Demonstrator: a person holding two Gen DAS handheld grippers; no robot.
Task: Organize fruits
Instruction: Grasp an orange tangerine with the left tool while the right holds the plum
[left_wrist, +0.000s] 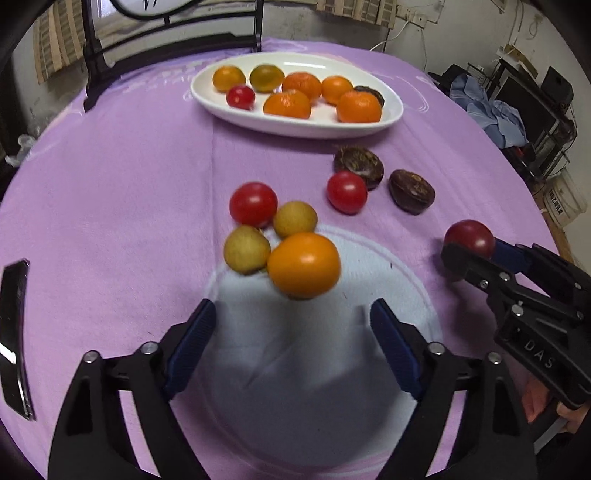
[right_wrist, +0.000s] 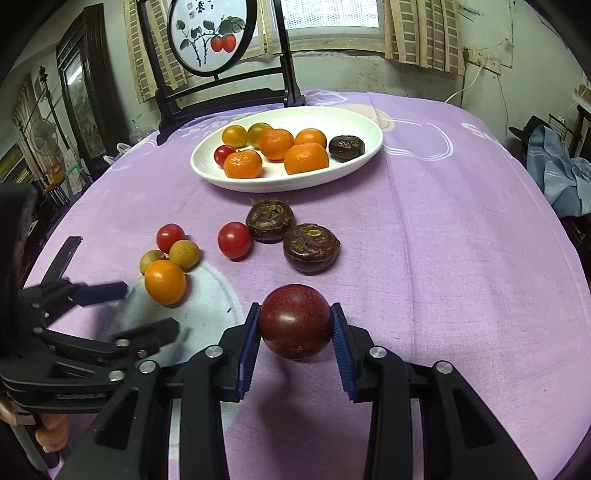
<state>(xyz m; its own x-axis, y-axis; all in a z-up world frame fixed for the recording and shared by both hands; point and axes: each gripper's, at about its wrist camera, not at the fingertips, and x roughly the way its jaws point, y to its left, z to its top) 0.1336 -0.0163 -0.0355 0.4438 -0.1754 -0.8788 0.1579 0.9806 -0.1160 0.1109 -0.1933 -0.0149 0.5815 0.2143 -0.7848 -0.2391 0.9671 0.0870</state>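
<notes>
My right gripper (right_wrist: 294, 325) is shut on a dark red round fruit (right_wrist: 294, 320), held just above the purple cloth; it also shows in the left wrist view (left_wrist: 470, 237). My left gripper (left_wrist: 293, 314) is open and empty, just short of an orange fruit (left_wrist: 303, 265) that lies with two yellow-brown fruits (left_wrist: 246, 249) and a red tomato (left_wrist: 253, 204). Another tomato (left_wrist: 346, 192) and two dark brown fruits (left_wrist: 411, 190) lie loose further on. A white oval plate (left_wrist: 391, 122) at the back holds several oranges, a tomato and a dark fruit.
A dark wooden stand with a round painted panel (right_wrist: 208, 35) rises behind the plate. The purple cloth (right_wrist: 461, 229) covers a round table whose edge drops away to the right. A black object (left_wrist: 14, 332) lies at the left.
</notes>
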